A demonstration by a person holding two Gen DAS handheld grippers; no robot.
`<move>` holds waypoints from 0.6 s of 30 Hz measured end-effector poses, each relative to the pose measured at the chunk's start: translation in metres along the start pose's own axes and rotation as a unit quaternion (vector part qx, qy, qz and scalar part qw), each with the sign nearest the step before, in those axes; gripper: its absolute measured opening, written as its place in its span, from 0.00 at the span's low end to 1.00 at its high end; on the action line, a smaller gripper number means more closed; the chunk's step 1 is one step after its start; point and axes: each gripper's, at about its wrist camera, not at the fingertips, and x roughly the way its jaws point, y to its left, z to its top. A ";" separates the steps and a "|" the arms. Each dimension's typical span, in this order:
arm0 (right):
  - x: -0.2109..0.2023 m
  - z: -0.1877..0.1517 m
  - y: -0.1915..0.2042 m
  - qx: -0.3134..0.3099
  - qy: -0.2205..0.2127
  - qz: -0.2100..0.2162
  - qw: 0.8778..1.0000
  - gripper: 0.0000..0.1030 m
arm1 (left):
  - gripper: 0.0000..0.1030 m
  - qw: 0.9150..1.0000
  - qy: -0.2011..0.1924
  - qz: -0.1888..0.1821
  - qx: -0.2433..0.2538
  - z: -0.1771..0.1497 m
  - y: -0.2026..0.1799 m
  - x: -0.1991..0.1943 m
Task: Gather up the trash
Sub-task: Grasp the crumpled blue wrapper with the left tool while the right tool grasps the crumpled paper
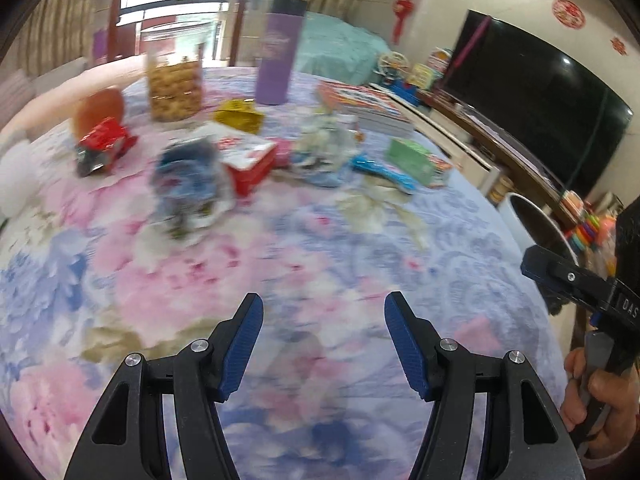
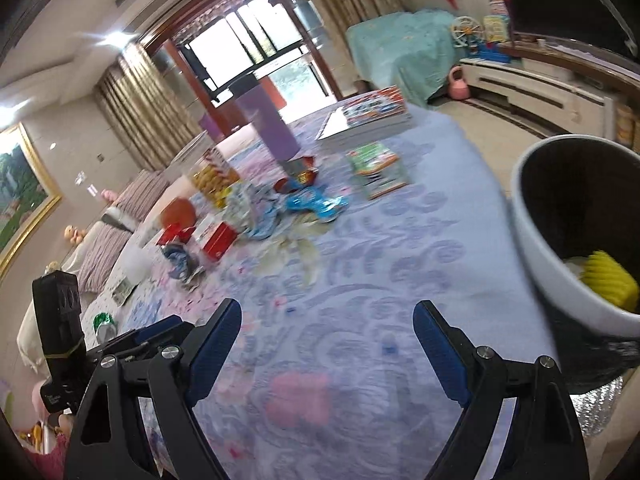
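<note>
Loose trash lies across the flowered tablecloth [image 1: 304, 248]: a crumpled blue wrapper [image 1: 188, 184], a red wrapper [image 1: 104, 144], a clear-and-blue crumpled bag [image 1: 324, 152], a bright blue wrapper [image 1: 380, 172] and a whitish crumpled sheet [image 1: 372, 204]. My left gripper [image 1: 324, 304] hangs open over bare cloth, well short of the pile, with nothing between its fingers. My right gripper [image 2: 328, 312] is open and empty too, over the cloth. Just to its right stands a white bin [image 2: 532, 240] with a yellow thing [image 2: 608, 280] inside. The picture is blurred by motion.
A purple bottle [image 1: 276, 52], a snack jar [image 1: 174, 88], a red box [image 1: 250, 164], a green box [image 1: 412, 160] and stacked books [image 1: 368, 104] stand on the table. The bin's rim [image 1: 532, 216] shows past the table's right edge. A hand [image 1: 600, 392] holds the right tool.
</note>
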 end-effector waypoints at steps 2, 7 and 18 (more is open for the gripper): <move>0.006 -0.001 0.007 -0.004 0.004 0.004 1.000 0.86 | 0.61 1.000 -0.001 0.009 -0.010 0.000 0.009 -0.002; 0.024 0.000 0.026 -0.016 0.012 0.014 1.000 0.86 | 0.61 0.999 -0.002 0.032 -0.036 0.003 0.030 -0.004; 0.058 0.011 0.054 -0.038 0.020 0.028 0.999 0.86 | 0.65 0.996 -0.009 0.062 -0.058 0.019 0.052 0.004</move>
